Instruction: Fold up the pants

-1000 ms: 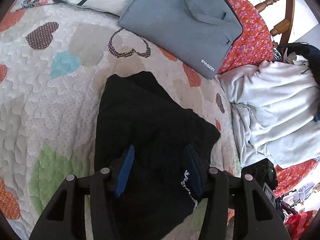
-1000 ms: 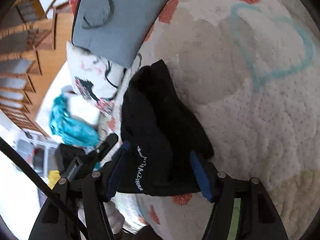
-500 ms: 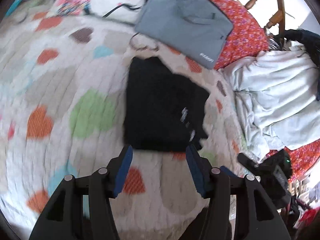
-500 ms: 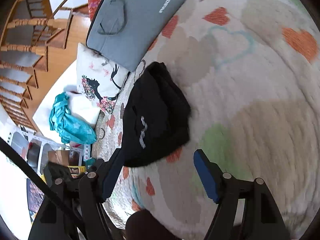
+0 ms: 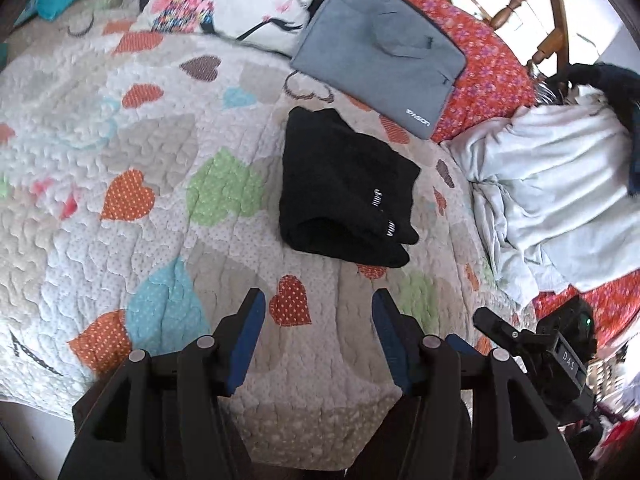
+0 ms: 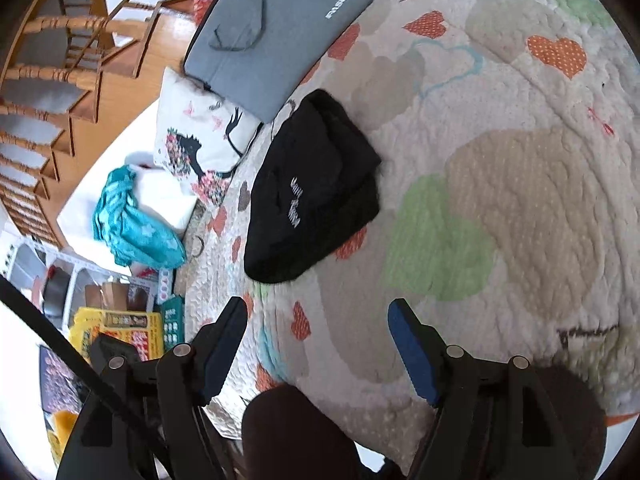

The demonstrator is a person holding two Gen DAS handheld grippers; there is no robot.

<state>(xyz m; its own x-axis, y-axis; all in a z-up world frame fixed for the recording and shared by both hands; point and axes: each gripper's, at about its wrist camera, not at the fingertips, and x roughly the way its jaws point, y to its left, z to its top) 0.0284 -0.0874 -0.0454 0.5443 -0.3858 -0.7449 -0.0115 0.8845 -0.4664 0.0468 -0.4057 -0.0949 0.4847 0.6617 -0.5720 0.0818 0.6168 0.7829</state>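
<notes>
Both grippers had let go and pulled back from the pants [image 5: 344, 192], which lay folded on the quilt [image 5: 120, 152]. The left gripper [image 5: 318, 312] and right gripper [image 6: 318, 320] hung with fingers apart, empty. The fold looked finished.

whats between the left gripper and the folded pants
Only bare quilt, seen in the left wrist view: the open left gripper is apart from the folded black pants.
</notes>
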